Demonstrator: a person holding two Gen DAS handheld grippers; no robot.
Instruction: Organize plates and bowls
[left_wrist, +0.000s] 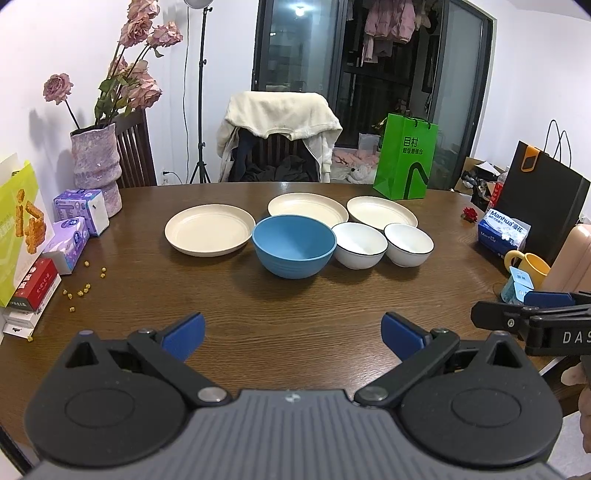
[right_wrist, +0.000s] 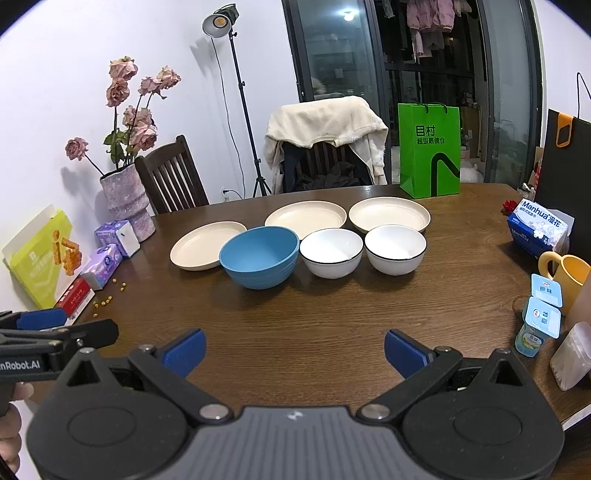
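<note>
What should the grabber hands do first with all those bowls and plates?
Probably reach the right gripper forward to the nearest white bowl, to nest it in its twin. Both grippers are open, empty and short of the dishes.

Bare table (left_wrist: 295, 306) before the blue bowl (left_wrist: 293, 245) — clutter flanks both edges.

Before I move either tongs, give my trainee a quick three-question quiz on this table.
1. How many cream plates lie on the wooden table?
2. True or false: the blue bowl is stacked inside a white bowl.
3. Which tongs are holding something: A) left tongs, B) right tongs, C) neither?

Key:
1. Three, side by side, none stacked.
2. False; it stands alone, left of both white bowls, the second being rightmost.
3. C; both are wide open above bare wood.
</note>
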